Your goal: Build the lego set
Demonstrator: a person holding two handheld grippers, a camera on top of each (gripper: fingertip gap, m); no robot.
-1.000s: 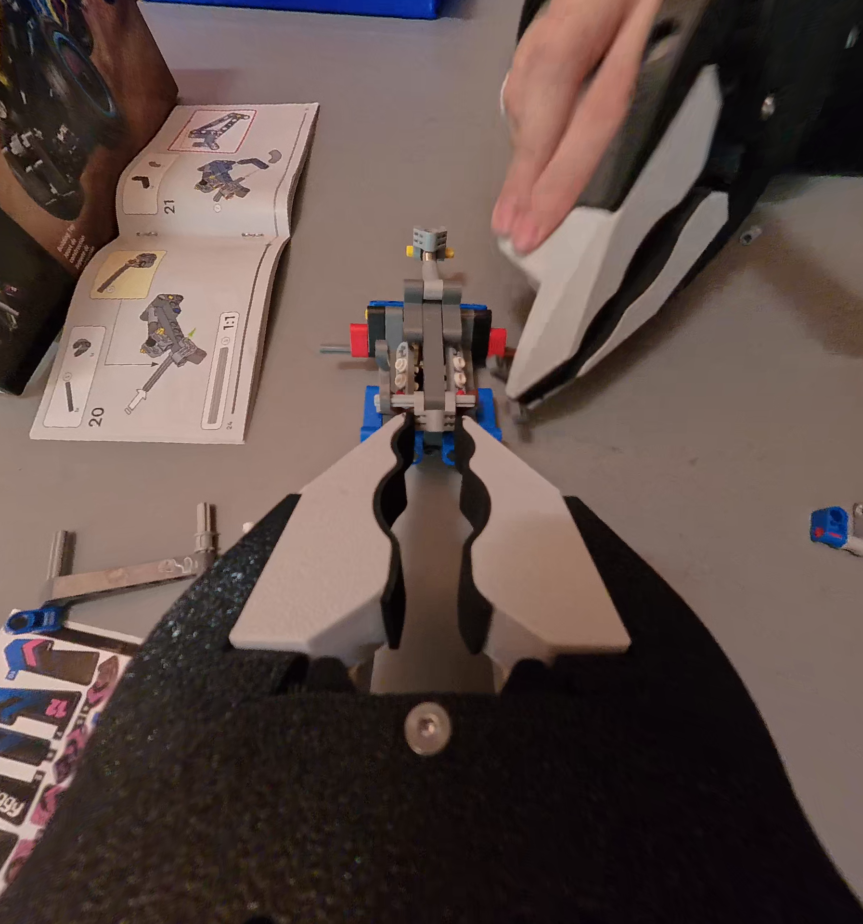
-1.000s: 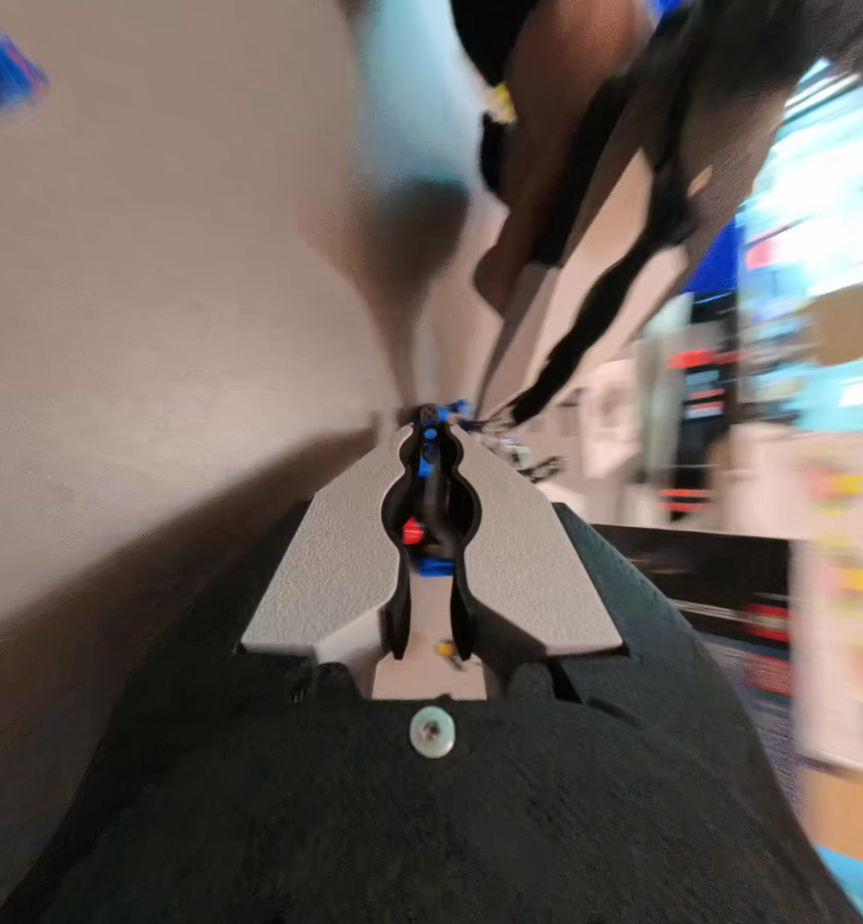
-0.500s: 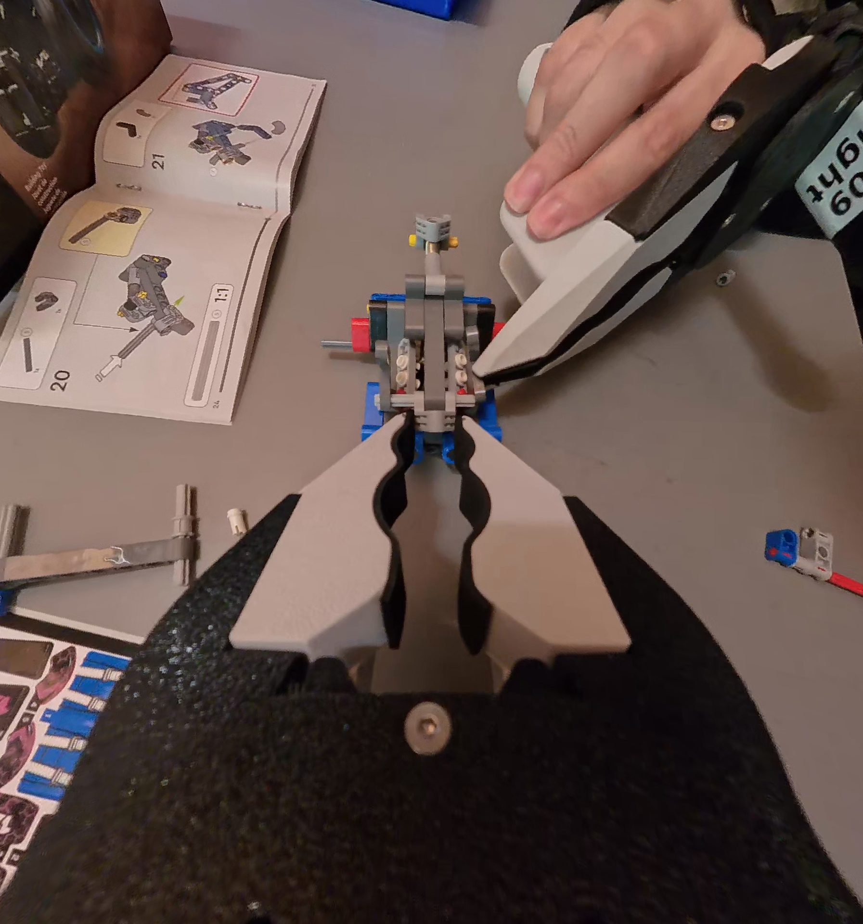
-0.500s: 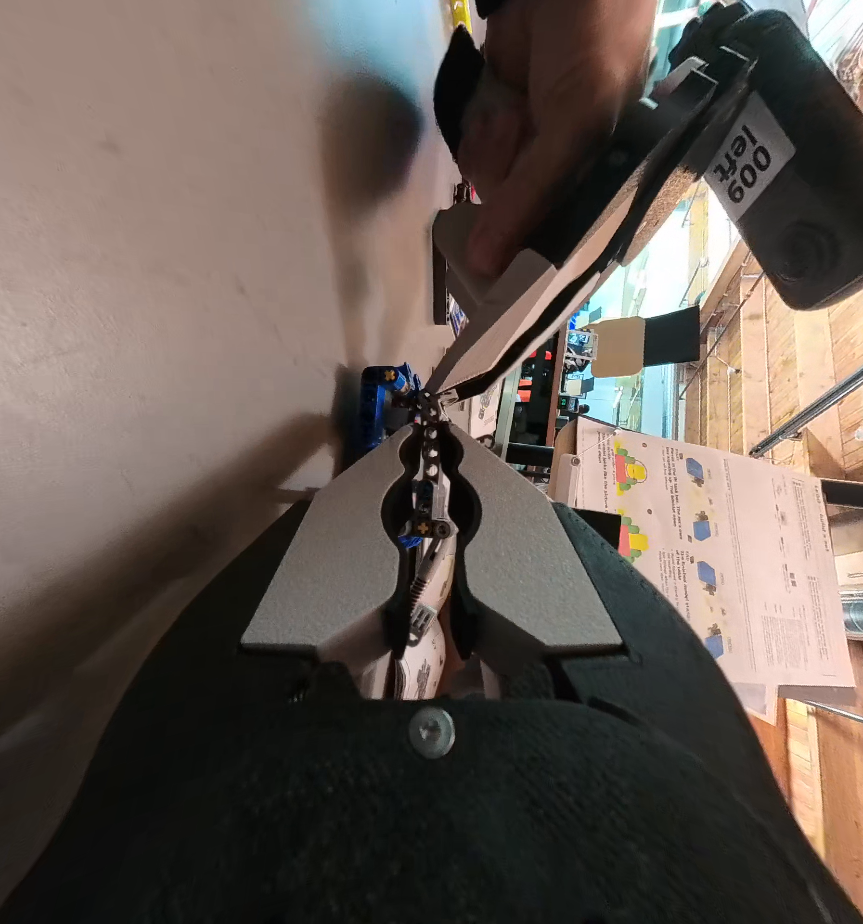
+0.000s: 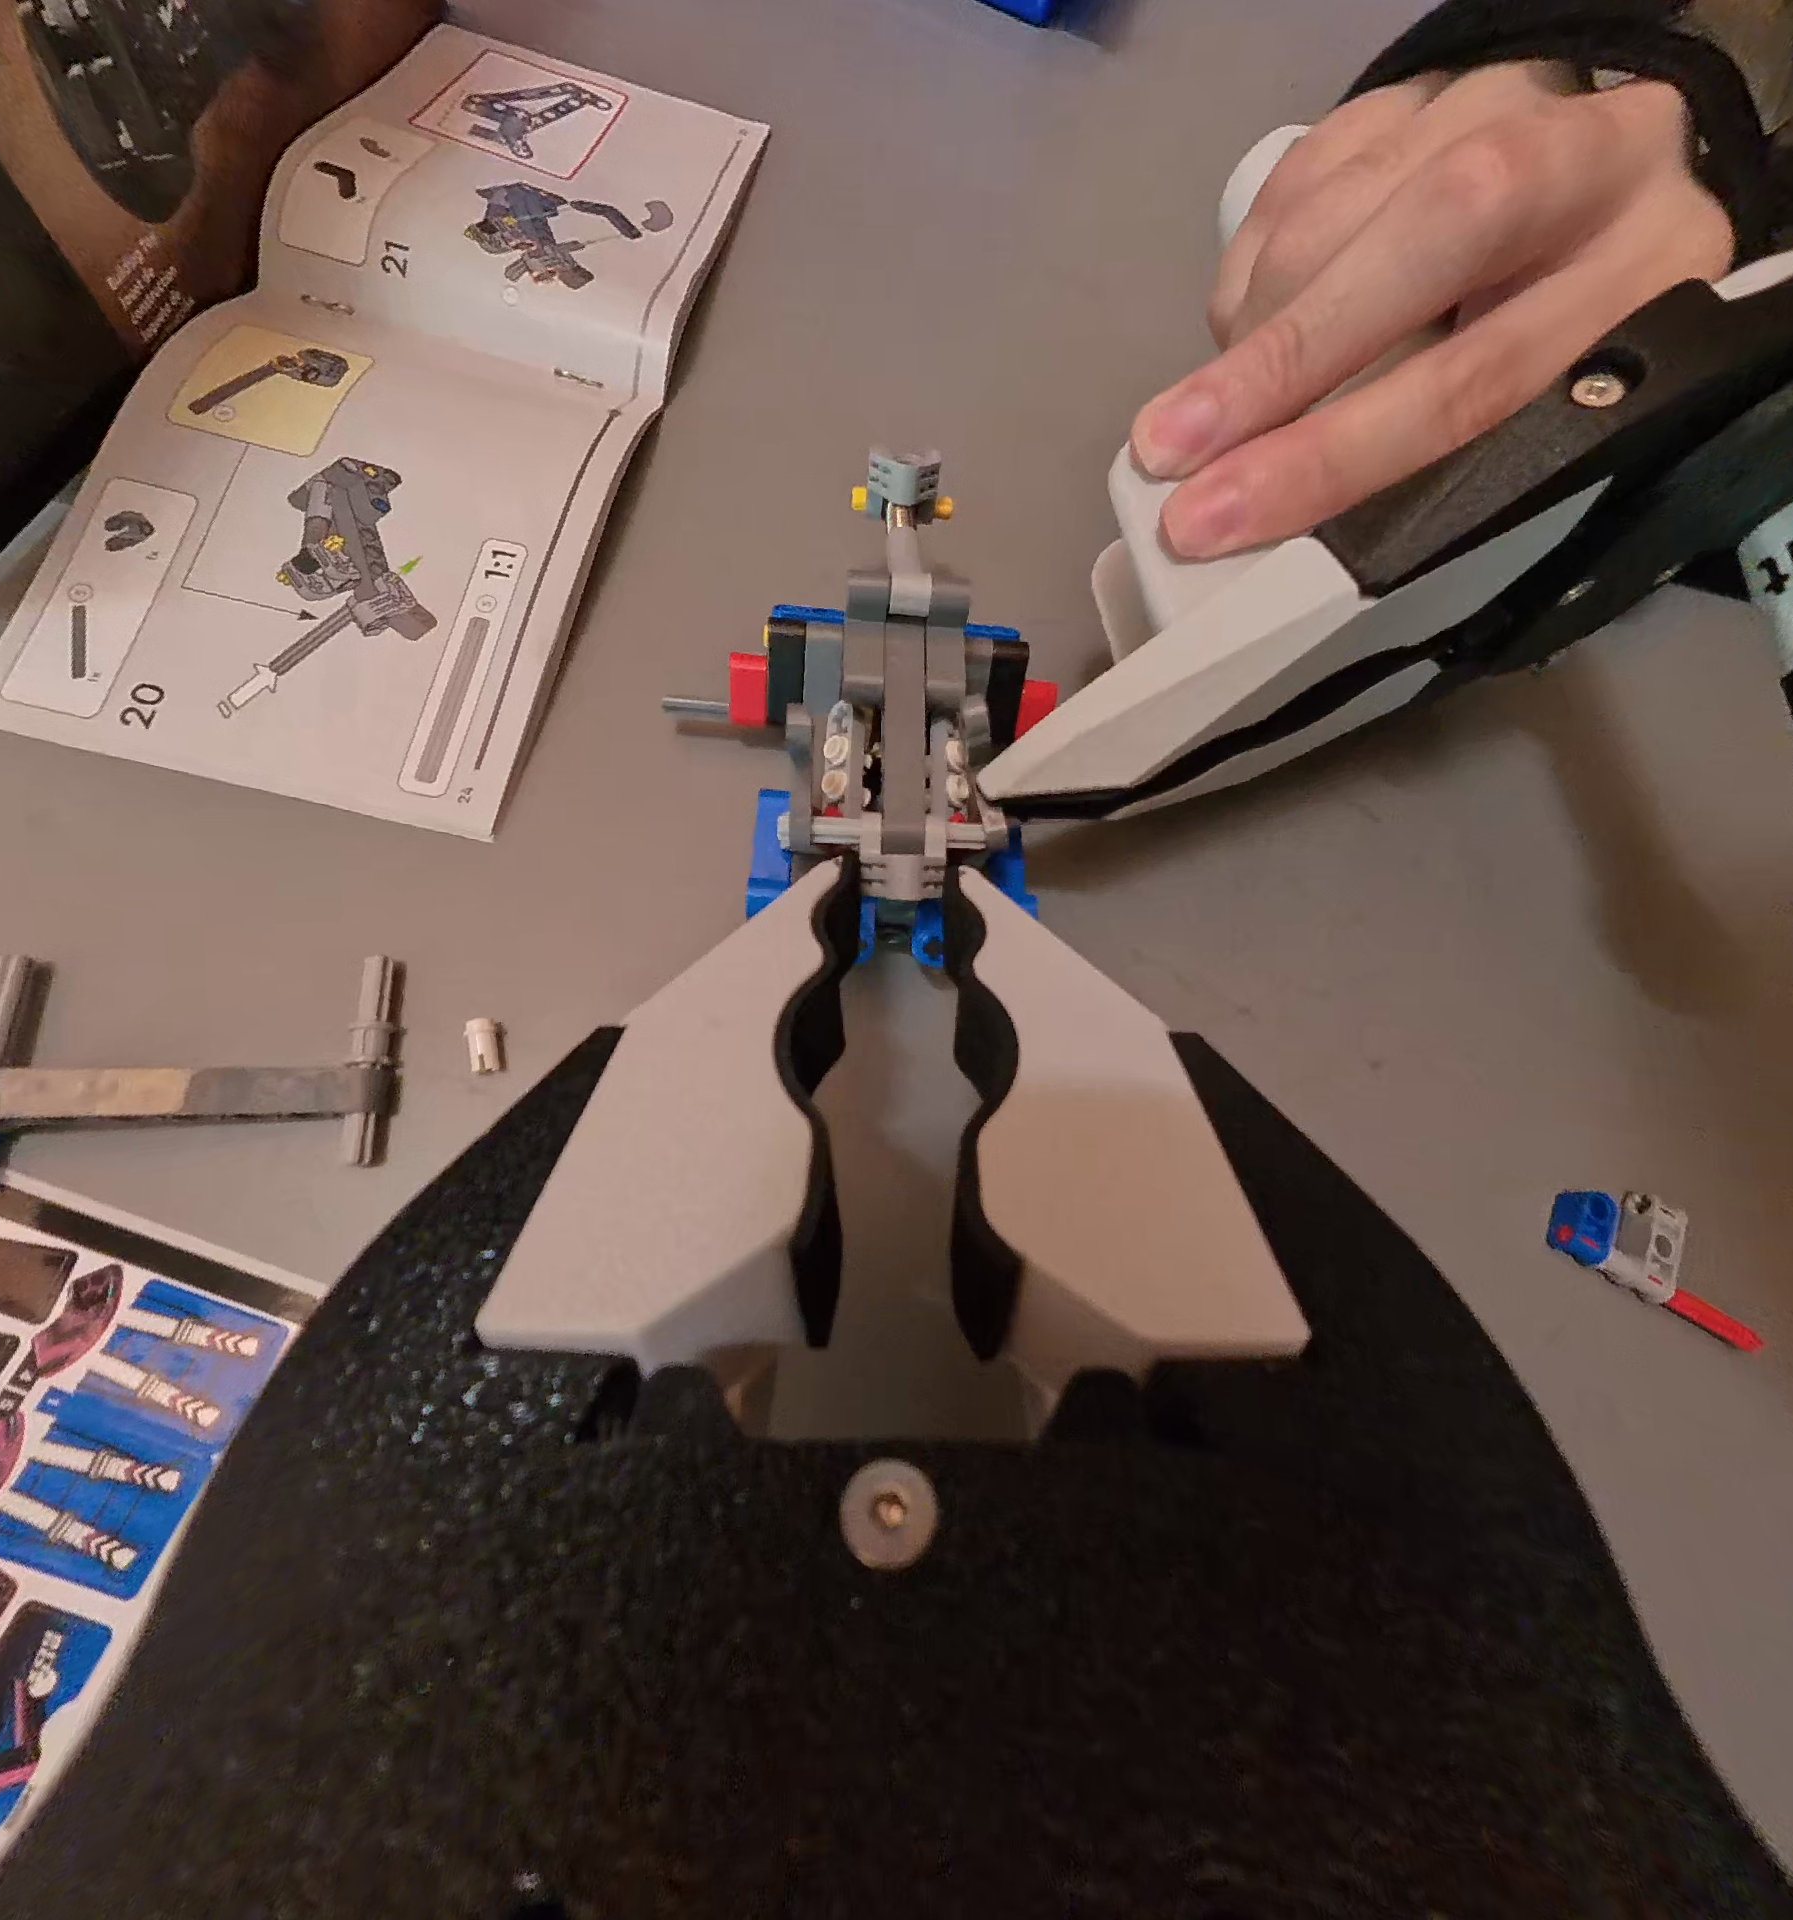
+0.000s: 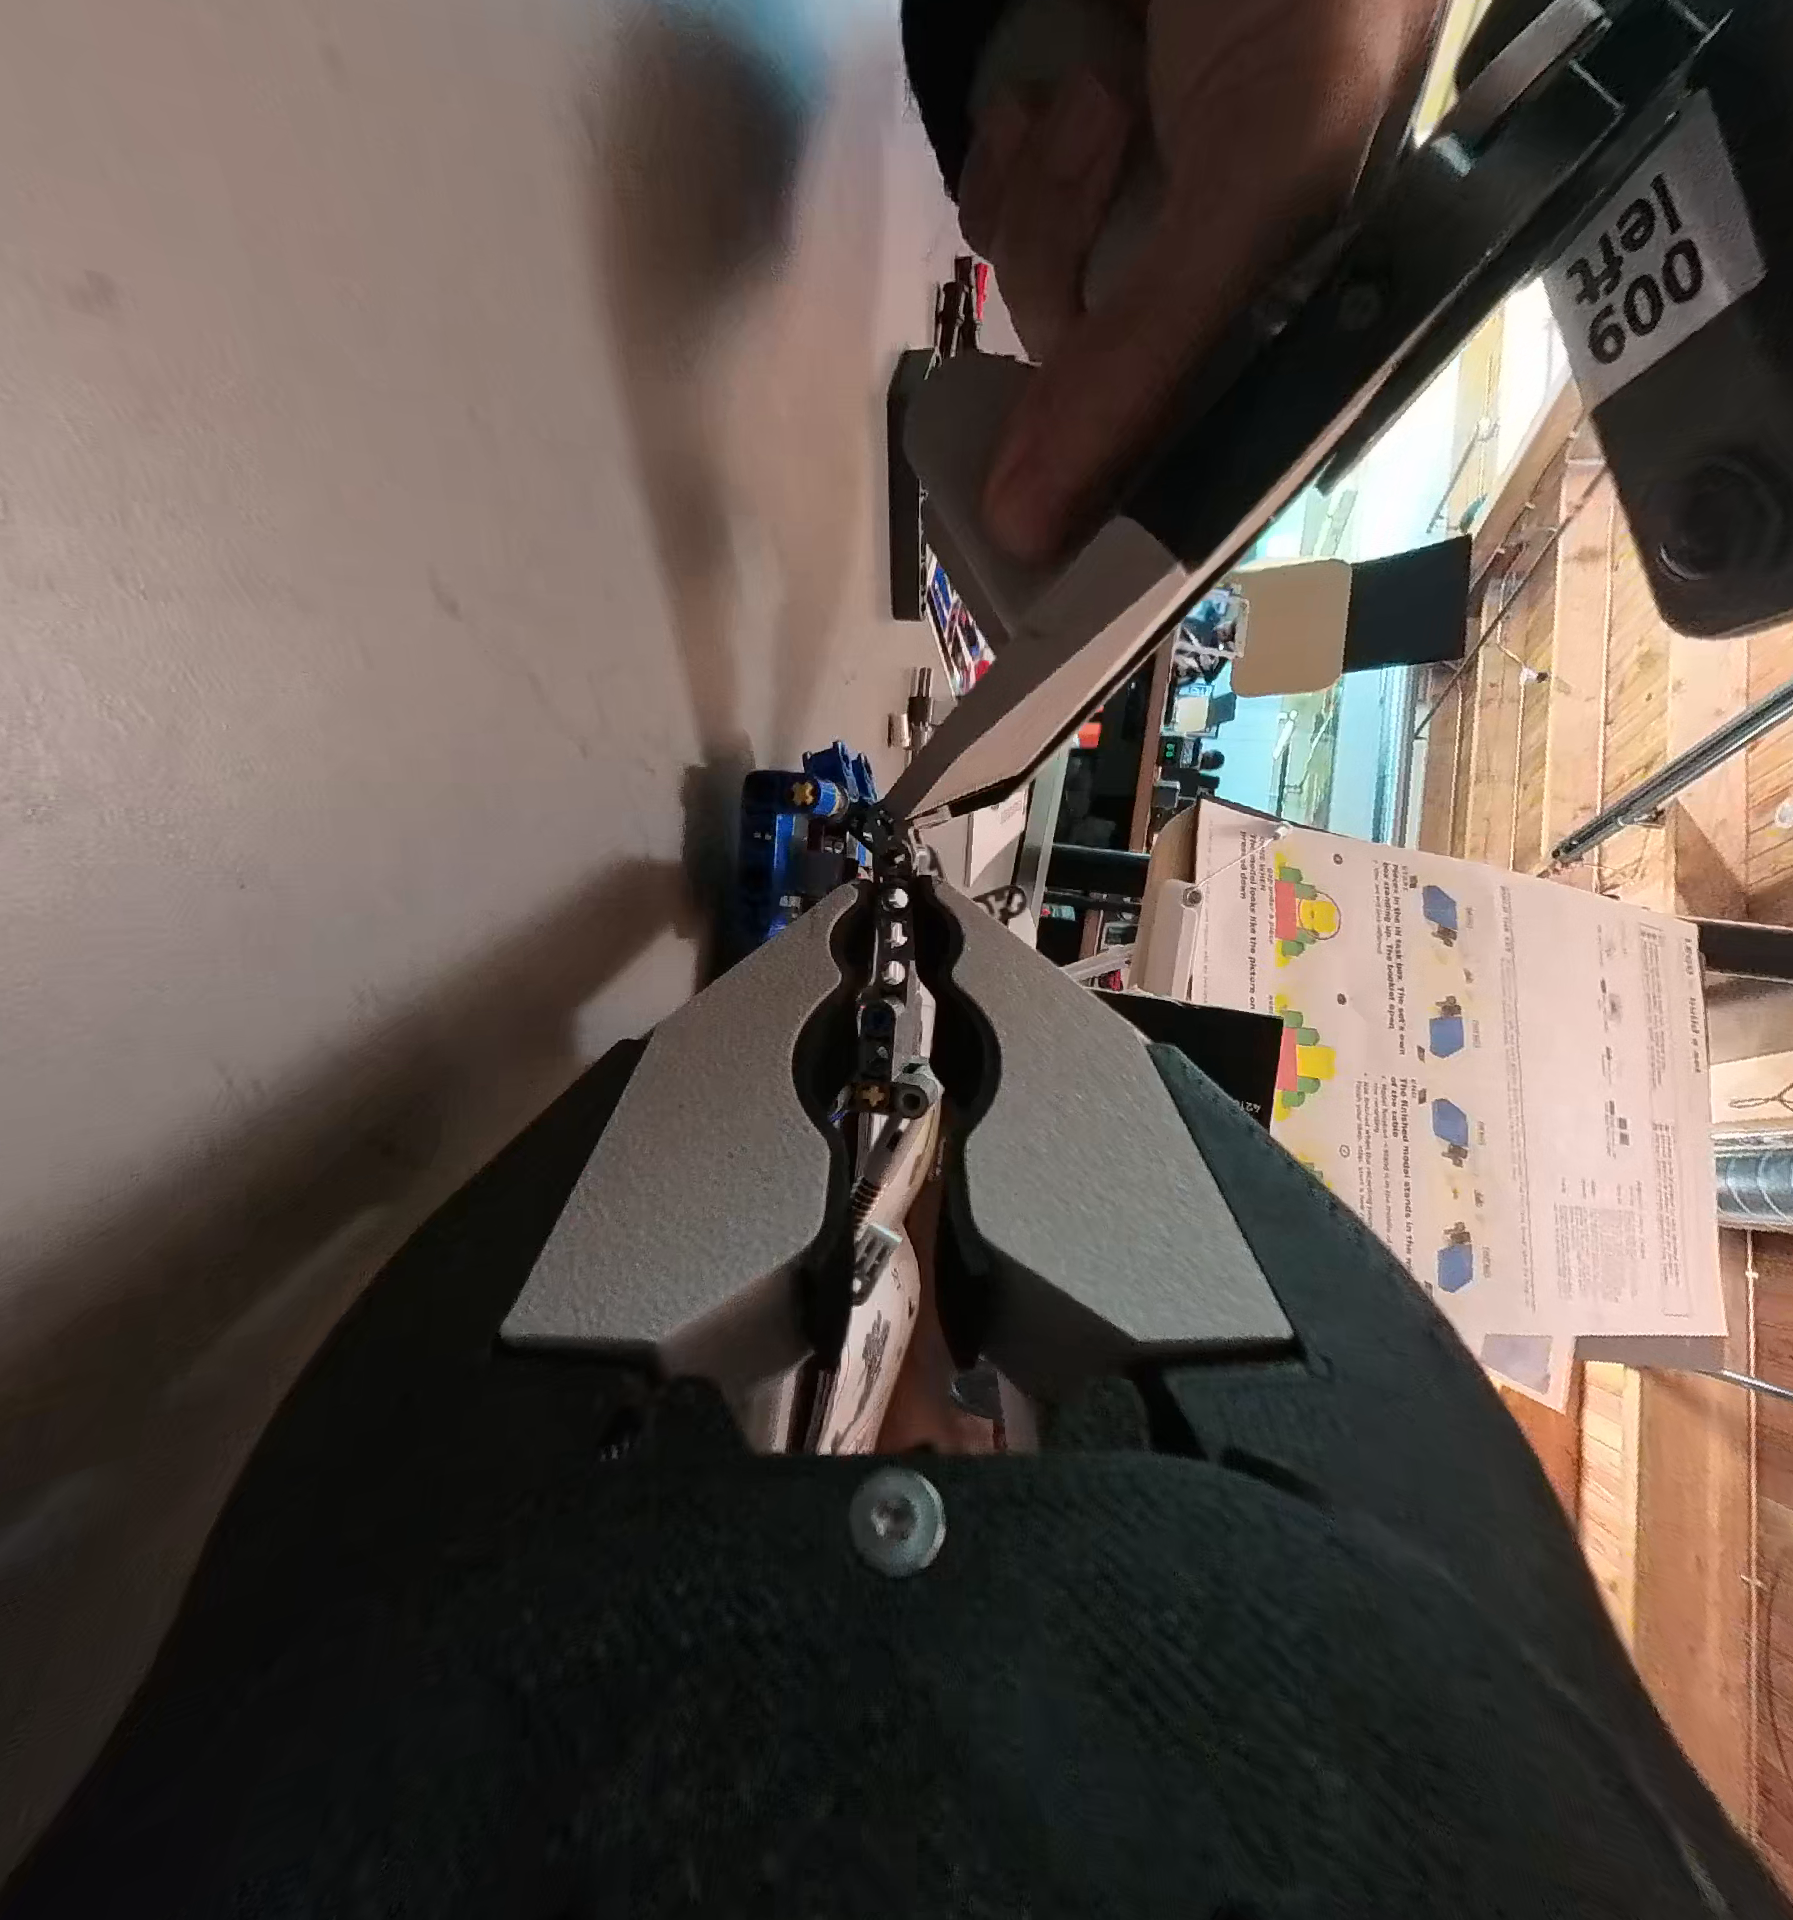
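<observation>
Our left tongs [image 5: 902, 883] pinch the near grey end of the brick model [image 5: 897, 717] standing on the grey tabletop [image 5: 1287, 1039]. Our right tongs [image 5: 985, 784], nearly pressed together, touch the model's right side, though we cannot tell whether they grip it. An open instruction booklet [image 5: 372, 436] lies left of the model

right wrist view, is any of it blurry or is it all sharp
Right wrist view: the table surface at upper left is smeared, the posted paper sheet reads sharp. Left wrist view: crisp on the brick model, edges bowed by the wide lens.
</observation>
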